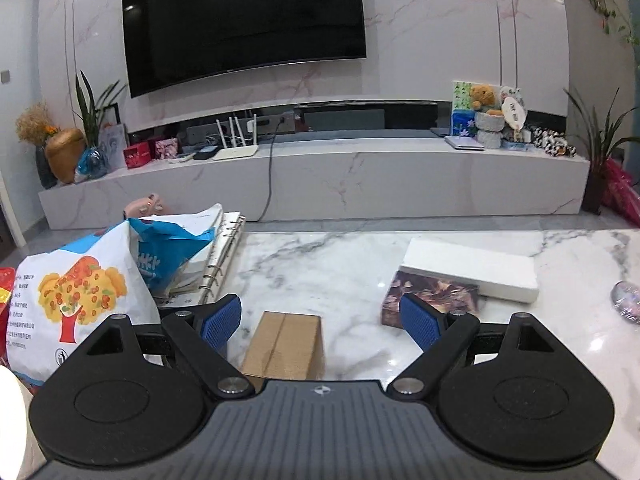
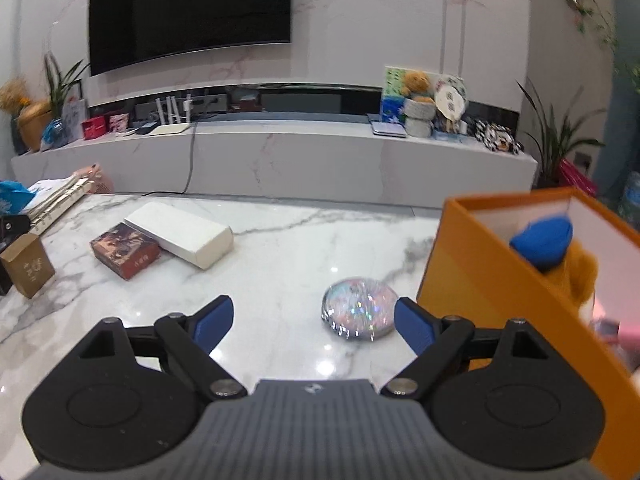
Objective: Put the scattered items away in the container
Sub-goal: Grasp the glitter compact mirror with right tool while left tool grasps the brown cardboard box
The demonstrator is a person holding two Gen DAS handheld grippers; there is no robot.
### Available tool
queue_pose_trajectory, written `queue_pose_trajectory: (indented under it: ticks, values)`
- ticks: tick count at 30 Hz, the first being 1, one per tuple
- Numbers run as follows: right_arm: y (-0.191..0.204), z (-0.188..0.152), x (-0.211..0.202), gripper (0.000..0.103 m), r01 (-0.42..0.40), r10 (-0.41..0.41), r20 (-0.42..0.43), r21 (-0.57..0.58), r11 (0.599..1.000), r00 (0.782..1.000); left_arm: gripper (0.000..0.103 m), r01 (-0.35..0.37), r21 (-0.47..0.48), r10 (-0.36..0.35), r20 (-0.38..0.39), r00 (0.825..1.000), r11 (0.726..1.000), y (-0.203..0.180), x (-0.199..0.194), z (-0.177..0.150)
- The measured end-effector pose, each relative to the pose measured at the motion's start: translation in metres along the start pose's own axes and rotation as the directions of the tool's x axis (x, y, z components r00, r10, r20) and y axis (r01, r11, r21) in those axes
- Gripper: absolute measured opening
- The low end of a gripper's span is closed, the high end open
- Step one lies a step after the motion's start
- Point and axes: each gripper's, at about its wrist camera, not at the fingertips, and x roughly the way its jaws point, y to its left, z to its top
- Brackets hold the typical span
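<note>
Hovering above the marble table (image 1: 352,264), the left gripper (image 1: 320,322) has its blue-padded jaws spread wide with nothing pressed between them; the small brown cardboard box (image 1: 284,344) stands on the table just beyond the gap between the pads, not touched by either. Farther from that box, toward the TV wall, the dark patterned box (image 1: 430,300) lies flat with the white box (image 1: 472,274) lying against and partly over its far edge. To the brown box's left sit a printed plastic bag (image 1: 80,292) and a ring binder (image 1: 224,256). The right gripper (image 2: 314,320) is likewise gaping and empty, with the glittery round disc (image 2: 358,308) lying on the table just ahead of its right finger. Just right of the disc stands the orange container (image 2: 492,280), which already holds a plush toy with a blue cap (image 2: 552,248).
</note>
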Motion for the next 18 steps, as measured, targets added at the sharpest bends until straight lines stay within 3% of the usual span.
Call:
queue_pose_trajectory:
  ticks: [9,18]
  values:
    - [-0.007,-0.022,0.026,0.089,0.04,-0.037,-0.034,0.089,0.995,0.999,0.102,-0.006,0.007,0.006,-0.059,0.998,1.0,0.002,0.023,-0.014]
    - [-0.015,-0.015,0.056,0.089,0.107,-0.101,-0.048,0.131,0.986,0.994,0.102,-0.029,0.003,0.03,-0.093,0.995,1.0,0.002,0.037,-0.02]
